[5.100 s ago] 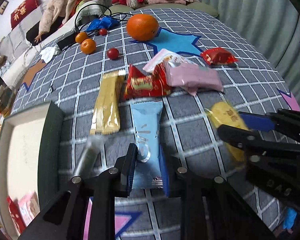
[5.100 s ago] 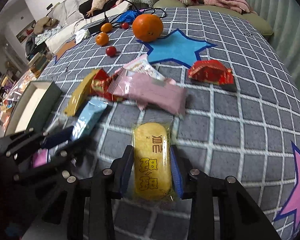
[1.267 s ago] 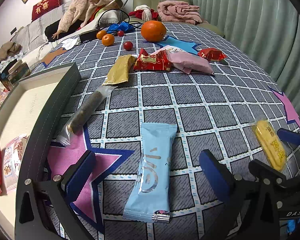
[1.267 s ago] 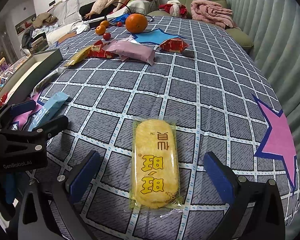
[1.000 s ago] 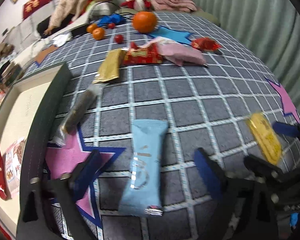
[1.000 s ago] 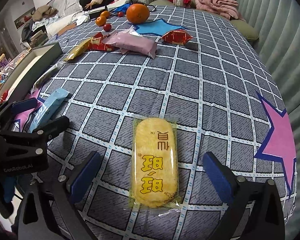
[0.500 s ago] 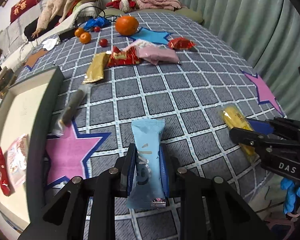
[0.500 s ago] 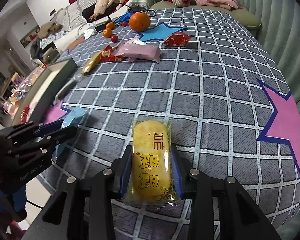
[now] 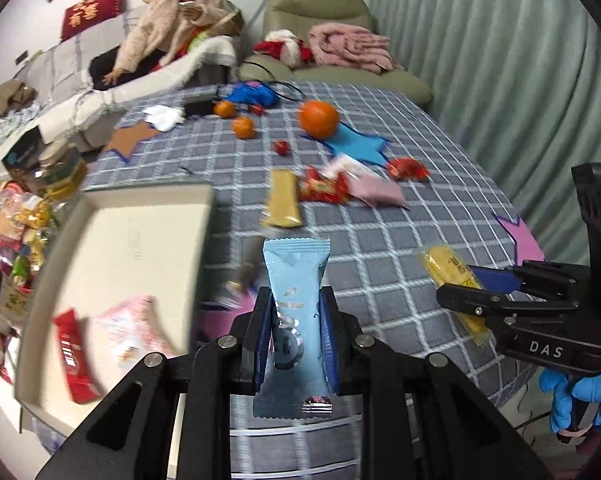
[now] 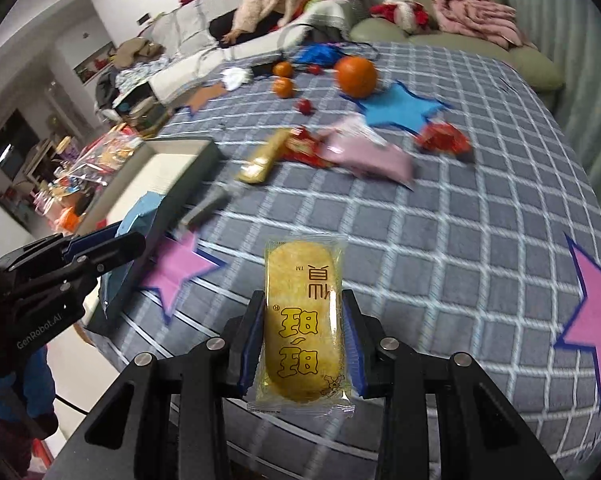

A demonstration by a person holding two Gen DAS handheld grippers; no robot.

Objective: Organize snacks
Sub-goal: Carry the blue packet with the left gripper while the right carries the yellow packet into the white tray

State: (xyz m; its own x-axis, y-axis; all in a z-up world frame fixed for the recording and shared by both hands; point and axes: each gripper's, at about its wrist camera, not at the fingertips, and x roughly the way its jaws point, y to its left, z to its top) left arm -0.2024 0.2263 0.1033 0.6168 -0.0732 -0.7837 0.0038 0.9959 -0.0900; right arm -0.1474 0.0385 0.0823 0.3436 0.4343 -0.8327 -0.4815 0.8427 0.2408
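My left gripper point(image 9: 294, 338) is shut on a light blue snack packet point(image 9: 296, 280) and holds it in the air near the open box point(image 9: 140, 236). A red packet point(image 9: 74, 354) and a pink-white packet point(image 9: 140, 332) lie in that box. My right gripper point(image 10: 302, 338) is shut on a yellow rice cracker packet point(image 10: 302, 304), lifted off the checked cloth. In the left wrist view the right gripper point(image 9: 466, 286) shows at the right with the yellow packet point(image 9: 448, 268). The right wrist view shows the left gripper point(image 10: 112, 242) at the left, with the blue packet point(image 10: 140, 212) over the box's near corner.
On the grey checked table point(image 10: 480, 216) lie a gold bar point(image 9: 286, 198), a red packet point(image 9: 324, 188), a pink packet point(image 9: 378, 192), another red wrapper point(image 9: 408, 168), oranges point(image 9: 318, 118) and small red fruits. A person sits on the sofa point(image 9: 168, 28) behind. Bagged snacks point(image 9: 8, 216) lie left of the box.
Both grippers closed on their packets and lifted them off the cloth. The left one has since swung toward the box with the blue packet; the right one rose with the yellow packet.
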